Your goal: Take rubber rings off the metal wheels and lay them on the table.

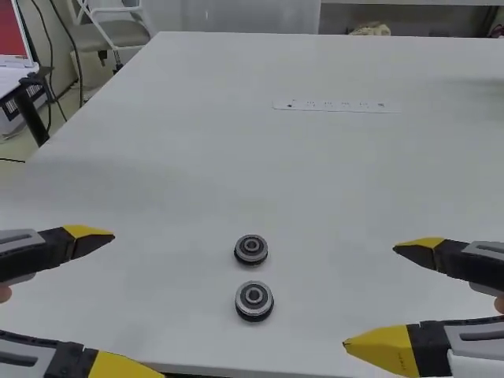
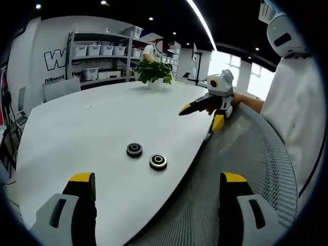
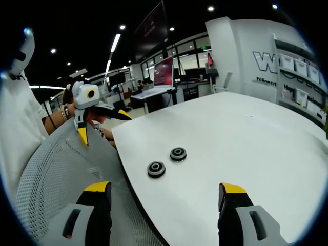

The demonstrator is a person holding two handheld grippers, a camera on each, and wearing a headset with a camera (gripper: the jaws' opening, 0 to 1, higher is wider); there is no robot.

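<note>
the head view looks down on a white table (image 1: 331, 181) with two metal wheels lying flat near its front edge, well apart from both tools: the far wheel (image 1: 251, 250) and, just beside it toward the edge, the near wheel (image 1: 254, 301), each dark at the rim and bright in the middle. this view also takes in a pale strip (image 1: 335, 105) set farther back on the tabletop and a red screen (image 1: 11, 31) off the table's left corner. the left gripper (image 1: 130, 303) comes in from the left and the right gripper (image 1: 368, 297) from the right, yellow-tipped, the wheels between them. the left gripper view adds what the head view leaves out: a potted plant (image 2: 154, 72) at the far end of the table, shelves (image 2: 102, 51) with bins behind it, grey mesh (image 2: 246, 169) below the table's edge, and the right gripper seen whole across the corner, held by a hand. the right gripper view shows the same pair of wheels from the other side, plus the left gripper raised over the mesh and desks with lit screens beyond. both grippers are released, jaws spread wide, nothing between them and touching nothing. neither wheel is held, and at this size i cannot tell rubber from metal on them.
</note>
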